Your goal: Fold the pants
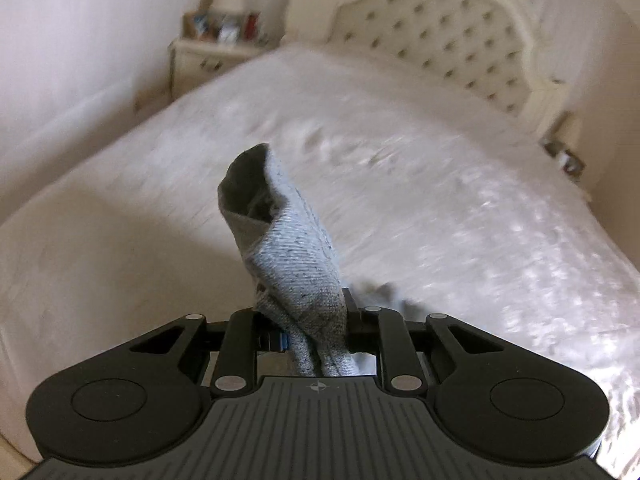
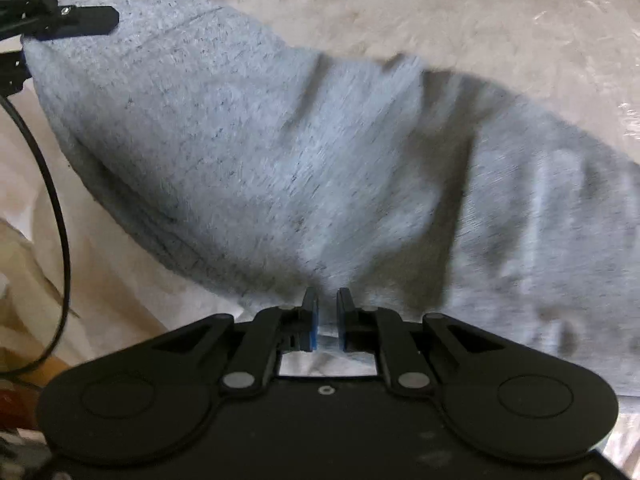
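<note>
The grey pants (image 1: 296, 264) rise from my left gripper (image 1: 306, 312), which is shut on a bunched part of them; an open leg end stands up above the fingers. In the right wrist view the pants (image 2: 280, 140) hang as a wide stretched sheet over the bed. My right gripper (image 2: 327, 304) is shut on their lower edge, with a thin fold of cloth between the blue pads. At the top left of that view, one of the left gripper's fingers (image 2: 88, 20) clamps the far corner of the cloth. The cloth is blurred with motion.
A white bed cover (image 1: 440, 200) fills the ground below. A tufted headboard (image 1: 440, 32) stands at the back, with a nightstand (image 1: 200, 56) to its left and another (image 1: 564, 152) to its right. A black cable (image 2: 60, 200) loops down the left side.
</note>
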A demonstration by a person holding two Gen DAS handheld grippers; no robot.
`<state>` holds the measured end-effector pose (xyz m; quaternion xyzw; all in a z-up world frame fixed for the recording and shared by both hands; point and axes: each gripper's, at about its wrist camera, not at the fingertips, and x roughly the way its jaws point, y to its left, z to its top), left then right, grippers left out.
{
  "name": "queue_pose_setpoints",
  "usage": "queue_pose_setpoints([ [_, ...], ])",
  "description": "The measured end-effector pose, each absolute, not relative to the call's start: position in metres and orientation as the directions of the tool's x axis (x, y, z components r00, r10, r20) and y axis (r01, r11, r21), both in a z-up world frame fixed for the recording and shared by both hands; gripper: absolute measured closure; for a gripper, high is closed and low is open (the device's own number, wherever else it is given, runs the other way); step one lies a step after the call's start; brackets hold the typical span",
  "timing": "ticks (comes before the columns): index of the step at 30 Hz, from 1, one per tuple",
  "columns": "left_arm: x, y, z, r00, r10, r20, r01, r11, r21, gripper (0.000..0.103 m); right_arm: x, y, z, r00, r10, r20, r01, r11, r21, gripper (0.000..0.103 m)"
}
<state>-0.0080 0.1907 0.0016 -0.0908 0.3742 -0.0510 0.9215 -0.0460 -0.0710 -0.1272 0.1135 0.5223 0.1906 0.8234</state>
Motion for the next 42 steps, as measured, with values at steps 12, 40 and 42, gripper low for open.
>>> queue_pose_setpoints([
  [12,-0.002,-0.009,-0.053,0.572,-0.381,-0.726,0.284,0.923,-0.260,0.078,-0.083,-0.251,-0.129,0.456,0.272,-0.847,0.076,0.937,0.342,0.090],
  [40,0.010,0.049,-0.105,0.429,-0.175,-0.886,0.092,0.984,-0.150,0.075,-0.025,-0.280,-0.165,0.417,0.288,-0.862,0.136,0.918,0.372,0.029],
  [42,0.012,0.069,-0.105,0.427,-0.146,-0.892,0.049,0.989,-0.139,0.075,-0.023,-0.282,-0.168,0.414,0.312,-0.855,0.156,0.901,0.404,0.028],
])
